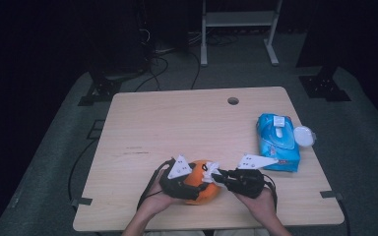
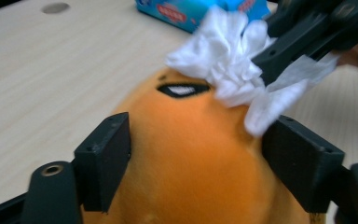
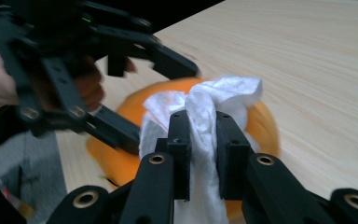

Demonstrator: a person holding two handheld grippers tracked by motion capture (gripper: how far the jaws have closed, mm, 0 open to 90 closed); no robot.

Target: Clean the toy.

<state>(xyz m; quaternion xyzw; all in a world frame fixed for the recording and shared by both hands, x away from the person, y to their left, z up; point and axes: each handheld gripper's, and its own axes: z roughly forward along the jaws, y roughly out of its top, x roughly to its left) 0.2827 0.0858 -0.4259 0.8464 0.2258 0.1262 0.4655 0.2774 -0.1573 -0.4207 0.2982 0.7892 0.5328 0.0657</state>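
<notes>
Right gripper (image 3: pixel 200 154) pinches the crumpled wipe (image 3: pixel 205 105) — pressed onto the orange plush (image 2: pixel 191 154). Left gripper (image 2: pixel 196 163) straddles it, jaws touching both sides — the face lies just ahead.

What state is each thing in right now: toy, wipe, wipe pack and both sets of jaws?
Orange plush toy: on the table, gripped at its sides.
White wipe: crumpled, pinched, pressed on the toy's top.
Blue wipe pack: lying flat, flap lid open.
Left gripper: jaws part open, pressing the toy's sides.
Right gripper: jaws shut on the wipe.
</notes>
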